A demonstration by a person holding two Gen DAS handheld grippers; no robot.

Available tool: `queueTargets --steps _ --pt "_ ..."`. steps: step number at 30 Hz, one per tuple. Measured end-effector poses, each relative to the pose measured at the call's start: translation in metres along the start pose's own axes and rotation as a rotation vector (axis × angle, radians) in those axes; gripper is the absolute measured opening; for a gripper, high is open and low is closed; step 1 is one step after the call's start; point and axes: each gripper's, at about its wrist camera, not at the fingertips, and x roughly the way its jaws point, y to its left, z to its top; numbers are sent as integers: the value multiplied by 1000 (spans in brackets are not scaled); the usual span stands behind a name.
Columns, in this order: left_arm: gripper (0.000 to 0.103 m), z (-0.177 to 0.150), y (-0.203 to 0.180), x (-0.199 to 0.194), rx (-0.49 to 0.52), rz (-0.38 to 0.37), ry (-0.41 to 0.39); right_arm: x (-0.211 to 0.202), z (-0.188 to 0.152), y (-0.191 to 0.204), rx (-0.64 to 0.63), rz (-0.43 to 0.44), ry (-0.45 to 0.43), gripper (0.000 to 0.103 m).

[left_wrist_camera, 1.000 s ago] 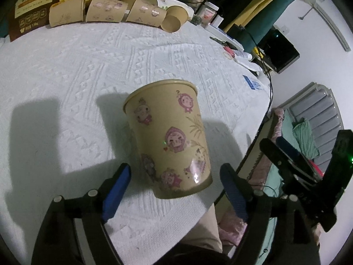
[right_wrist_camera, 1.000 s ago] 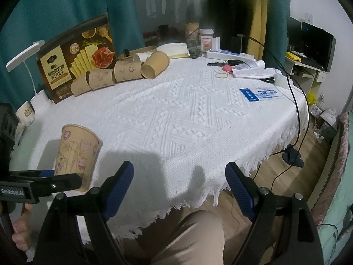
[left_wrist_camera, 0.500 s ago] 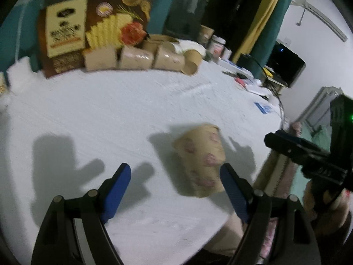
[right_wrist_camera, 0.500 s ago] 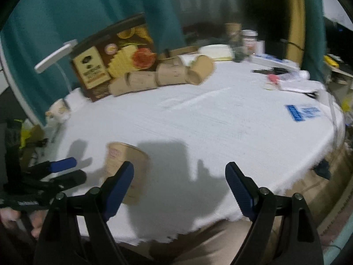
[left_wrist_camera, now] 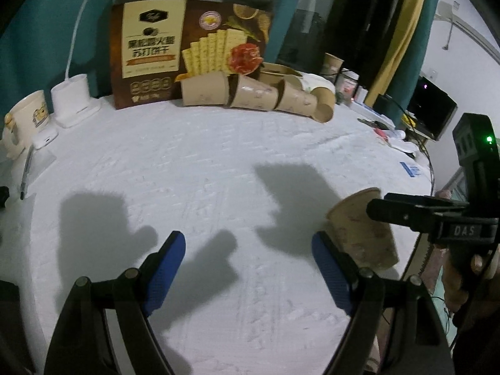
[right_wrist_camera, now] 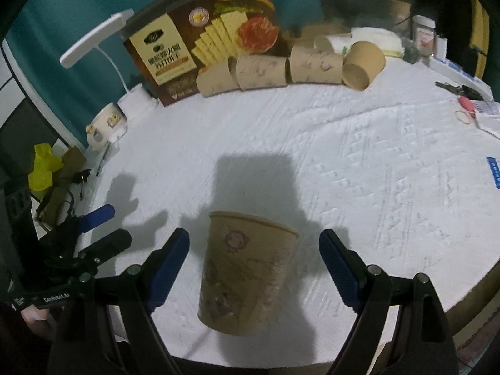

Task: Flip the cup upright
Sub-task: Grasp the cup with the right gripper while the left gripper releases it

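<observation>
Left wrist view: left gripper [left_wrist_camera: 248, 264] spread, empty; one cup [left_wrist_camera: 362, 229] upright at table's near edge, right of it.

Right wrist view: right gripper [right_wrist_camera: 254, 264] spread wide, cup [right_wrist_camera: 245, 278] between fingers, untouched; four cups [right_wrist_camera: 293, 67] lying in back.

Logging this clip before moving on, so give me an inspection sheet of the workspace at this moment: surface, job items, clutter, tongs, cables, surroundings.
Surface: round table under a white textured cloth, hard shadows across it.
Job's things: tan printed paper cup standing mouth up near the front edge, touched by neither tool.
Clutter: row of tan paper cups lying on their sides; brown cracker box; white desk lamp; cream mug; pen, blue card, small items at right.
Grippers: left tongs open, empty; right tongs open, either side of the cup.
Cables: black cord over the right table edge.
Surroundings: teal curtain; dark monitor.
</observation>
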Motion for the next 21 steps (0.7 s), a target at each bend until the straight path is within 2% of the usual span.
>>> queueTargets --steps 11,13,18,21 --pt "83 -7 20 3 -16 26 -6 38 6 -2 12 58 132 82" --pt "83 -7 23 3 -22 27 -5 41 7 -1 -2 76 151 67" --pt "83 -7 24 5 -28 25 1 40 12 1 -29 99 165 67" --pt "83 -7 22 5 -22 26 1 34 22 2 -49 69 128 67"
